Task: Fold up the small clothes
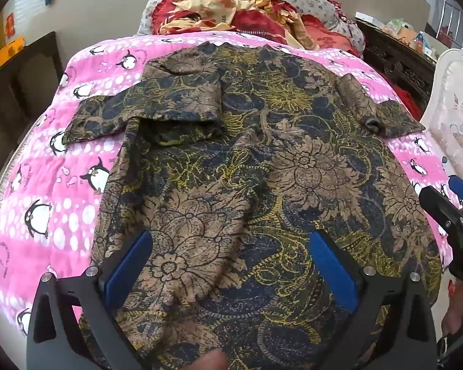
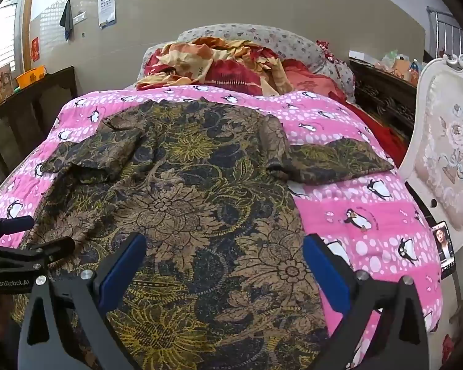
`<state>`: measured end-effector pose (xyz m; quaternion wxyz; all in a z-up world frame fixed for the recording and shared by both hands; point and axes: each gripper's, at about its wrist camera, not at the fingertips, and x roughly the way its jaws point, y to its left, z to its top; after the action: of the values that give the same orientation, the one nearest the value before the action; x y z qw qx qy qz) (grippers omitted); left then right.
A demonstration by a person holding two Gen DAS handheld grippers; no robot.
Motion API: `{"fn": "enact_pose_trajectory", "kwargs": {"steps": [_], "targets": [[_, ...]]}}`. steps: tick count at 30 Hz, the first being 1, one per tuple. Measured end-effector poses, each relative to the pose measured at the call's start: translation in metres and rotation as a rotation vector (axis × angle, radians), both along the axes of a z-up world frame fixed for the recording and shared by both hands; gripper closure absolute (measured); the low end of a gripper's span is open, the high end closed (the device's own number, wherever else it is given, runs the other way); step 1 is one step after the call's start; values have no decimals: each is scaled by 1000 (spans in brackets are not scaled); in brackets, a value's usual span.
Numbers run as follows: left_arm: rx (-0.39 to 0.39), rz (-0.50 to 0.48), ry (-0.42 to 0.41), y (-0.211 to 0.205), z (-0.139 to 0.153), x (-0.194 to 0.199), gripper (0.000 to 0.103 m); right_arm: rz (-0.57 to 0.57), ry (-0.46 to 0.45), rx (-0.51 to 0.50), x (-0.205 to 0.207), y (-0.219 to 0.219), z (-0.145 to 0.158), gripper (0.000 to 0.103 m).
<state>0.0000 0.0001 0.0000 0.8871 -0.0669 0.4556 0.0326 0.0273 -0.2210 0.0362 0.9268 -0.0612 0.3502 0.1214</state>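
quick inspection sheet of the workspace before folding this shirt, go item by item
surface: pink penguin quilt covering the bed, lightly rumpled.
job's things: dark floral shirt spread flat across the quilt, both sleeves out; the left sleeve is creased and partly folded over.
clutter: red and yellow bedding pile at the far end, against a grey spotted pillow; phone with its screen lit at the quilt's right edge.
grippers: left gripper and right gripper both open above the shirt's near part, holding nothing.
cables: nothing seen.
surroundings: white padded chair on the right, dark wooden furniture on the left, eye chart on the wall.
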Motion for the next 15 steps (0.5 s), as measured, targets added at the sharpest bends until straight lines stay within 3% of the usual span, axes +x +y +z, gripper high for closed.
{"fn": "enact_pose_trajectory", "kwargs": {"steps": [6,10,15], "targets": [[-17,-10,-68,-1,6,-3,16,11,-33,-22,-7,5,2,0],[-80,-17,-106,-7,12,-3,16,1,-4,-34,-6,8,-4,0],[4,-36,-101,-9,10,-4,16,-15,1,-8,-5,3,-2,0]]}}
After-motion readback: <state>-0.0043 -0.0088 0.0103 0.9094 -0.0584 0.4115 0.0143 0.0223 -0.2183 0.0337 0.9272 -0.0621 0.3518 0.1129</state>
